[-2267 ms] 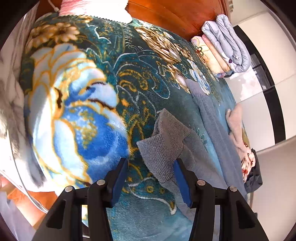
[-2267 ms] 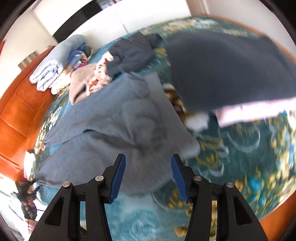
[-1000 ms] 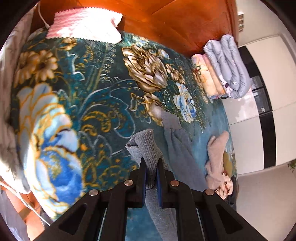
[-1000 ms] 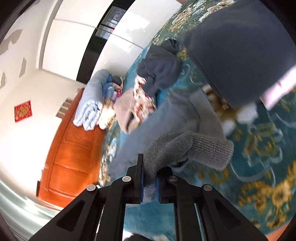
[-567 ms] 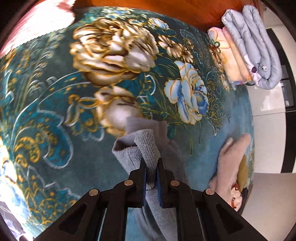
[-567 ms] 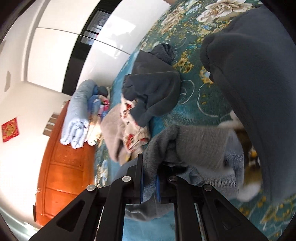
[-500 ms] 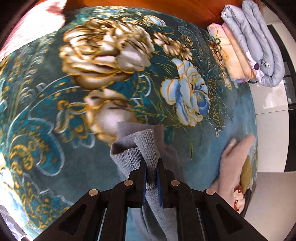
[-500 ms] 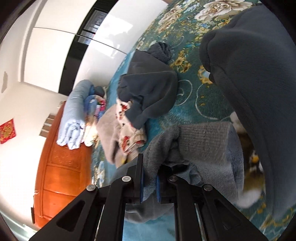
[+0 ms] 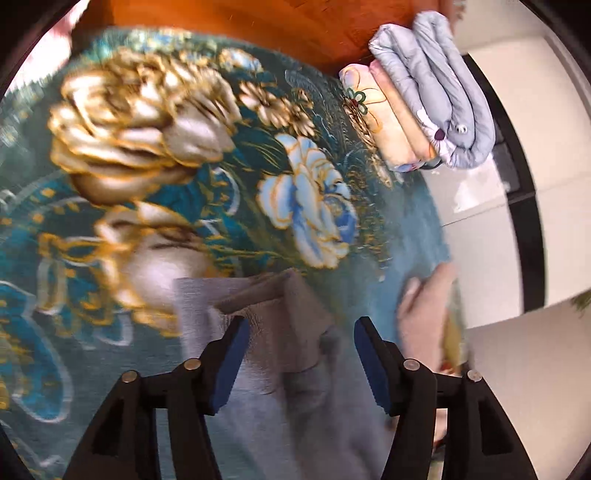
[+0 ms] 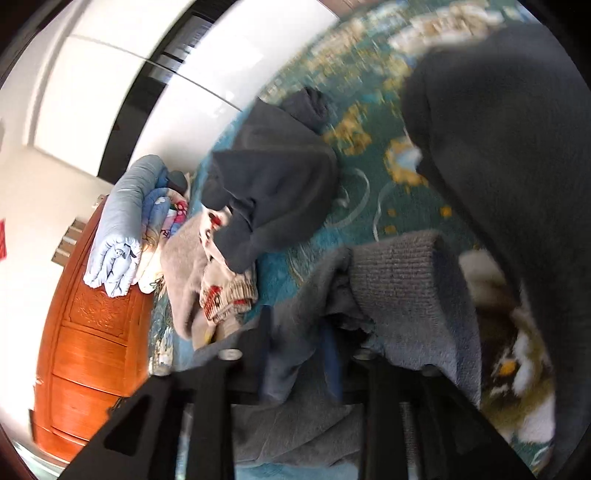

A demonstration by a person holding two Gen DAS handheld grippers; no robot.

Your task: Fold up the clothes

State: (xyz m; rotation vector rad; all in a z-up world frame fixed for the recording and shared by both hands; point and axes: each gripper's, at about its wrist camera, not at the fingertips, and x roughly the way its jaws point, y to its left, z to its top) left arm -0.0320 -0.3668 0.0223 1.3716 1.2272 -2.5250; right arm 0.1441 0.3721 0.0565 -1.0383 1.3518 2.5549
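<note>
A grey knit sweater [image 9: 280, 387] lies partly folded on the teal floral blanket [image 9: 221, 177]. My left gripper [image 9: 299, 350] hovers just above it, open, with nothing between its blue pads. In the right wrist view the sweater's ribbed edge [image 10: 391, 280] bunches up in front of my right gripper [image 10: 299, 343]. That view is blurred. The right jaws stand partly apart, with loose grey cloth still lying between them.
A pile of unfolded clothes sits beyond: a dark grey garment [image 10: 273, 184] and a beige one with red print [image 10: 221, 291], also seen as beige cloth [image 9: 424, 321]. Folded quilts [image 9: 436, 92] rest against the orange wooden headboard [image 9: 258, 29]. A large dark fabric mass [image 10: 517, 147] fills the right.
Both grippers were shut on the grey sweater half a second ago. The left one has let go and stands wide open. The right jaws have parted, and the sweater has dropped onto the blanket.
</note>
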